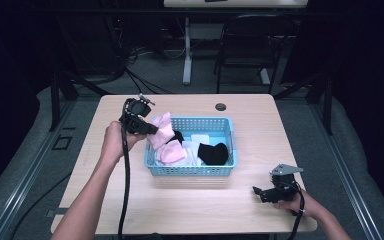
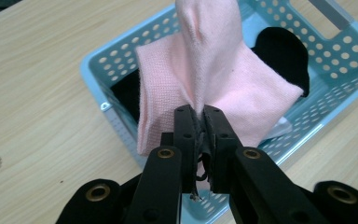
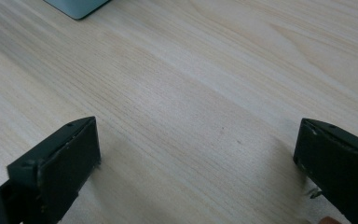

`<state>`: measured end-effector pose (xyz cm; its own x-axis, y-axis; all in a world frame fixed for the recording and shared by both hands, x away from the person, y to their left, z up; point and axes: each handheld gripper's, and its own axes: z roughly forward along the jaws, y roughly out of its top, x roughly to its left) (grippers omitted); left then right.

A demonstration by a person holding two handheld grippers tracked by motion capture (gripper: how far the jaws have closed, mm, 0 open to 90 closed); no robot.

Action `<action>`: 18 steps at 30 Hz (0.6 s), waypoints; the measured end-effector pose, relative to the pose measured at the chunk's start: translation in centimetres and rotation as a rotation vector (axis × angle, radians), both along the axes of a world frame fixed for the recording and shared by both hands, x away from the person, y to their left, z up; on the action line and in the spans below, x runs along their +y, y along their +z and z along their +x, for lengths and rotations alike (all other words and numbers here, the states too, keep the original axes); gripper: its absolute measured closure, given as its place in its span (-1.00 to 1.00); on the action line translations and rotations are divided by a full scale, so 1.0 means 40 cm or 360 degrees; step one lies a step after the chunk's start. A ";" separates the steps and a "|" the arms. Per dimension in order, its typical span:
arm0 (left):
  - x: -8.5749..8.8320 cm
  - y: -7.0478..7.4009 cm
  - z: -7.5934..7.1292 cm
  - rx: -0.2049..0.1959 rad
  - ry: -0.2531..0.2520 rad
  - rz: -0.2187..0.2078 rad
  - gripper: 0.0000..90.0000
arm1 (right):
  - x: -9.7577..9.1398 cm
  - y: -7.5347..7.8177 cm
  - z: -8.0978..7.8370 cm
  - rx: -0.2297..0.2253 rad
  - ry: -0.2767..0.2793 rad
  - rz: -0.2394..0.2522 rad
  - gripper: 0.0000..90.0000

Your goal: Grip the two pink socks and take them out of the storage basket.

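A light blue perforated basket [image 1: 190, 170] stands mid-table and holds pink, black and white socks. My left gripper [image 1: 152, 129] hangs over its left end, shut on a pink sock [image 1: 162, 131] that it lifts out. In the left gripper view the jaws [image 2: 200, 119] pinch a fold of the pink sock [image 2: 209, 70] above the basket [image 2: 95, 70]. Another pink sock [image 1: 171, 152] and a black sock [image 1: 214, 153] lie inside. My right gripper [image 1: 258, 193] rests near the front right of the table, jaws wide apart with nothing between them [image 3: 196, 149].
The wooden table [image 1: 130, 200] has a small round grommet hole [image 1: 221, 107] at the back. A chair [image 1: 250, 45] and another table's leg stand behind. A corner of the basket [image 3: 77, 7] shows in the right gripper view. Cables trail from both grippers.
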<state>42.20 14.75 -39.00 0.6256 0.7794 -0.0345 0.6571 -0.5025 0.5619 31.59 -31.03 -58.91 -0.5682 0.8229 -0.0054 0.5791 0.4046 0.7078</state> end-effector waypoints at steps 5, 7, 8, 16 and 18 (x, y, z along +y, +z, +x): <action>0.031 0.008 -0.005 -0.0005 0.0032 -0.0020 0.88 | 0.000 0.000 0.000 0.0000 0.0000 0.0000 -1.00; 0.044 0.010 -0.008 -0.0003 0.0043 -0.0030 0.88 | 0.000 0.000 0.000 0.0000 0.0000 0.0000 -1.00; 0.050 0.011 -0.009 -0.0007 0.0047 -0.0029 0.88 | 0.000 0.000 0.000 0.0000 0.0000 -0.0001 -1.00; 0.104 0.014 -0.018 -0.0014 0.0100 -0.0028 0.88 | 0.000 0.000 0.000 0.0000 0.0000 0.0000 -1.00; 0.116 0.014 -0.021 -0.0011 0.0116 -0.0030 0.88 | 0.000 0.000 0.000 0.0000 0.0000 0.0000 -1.00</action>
<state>41.38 19.40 -38.44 0.5676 0.8221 -0.0453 0.6875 -0.4430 0.5754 31.59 -31.03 -58.92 -0.5682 0.8229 -0.0053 0.5791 0.4045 0.7078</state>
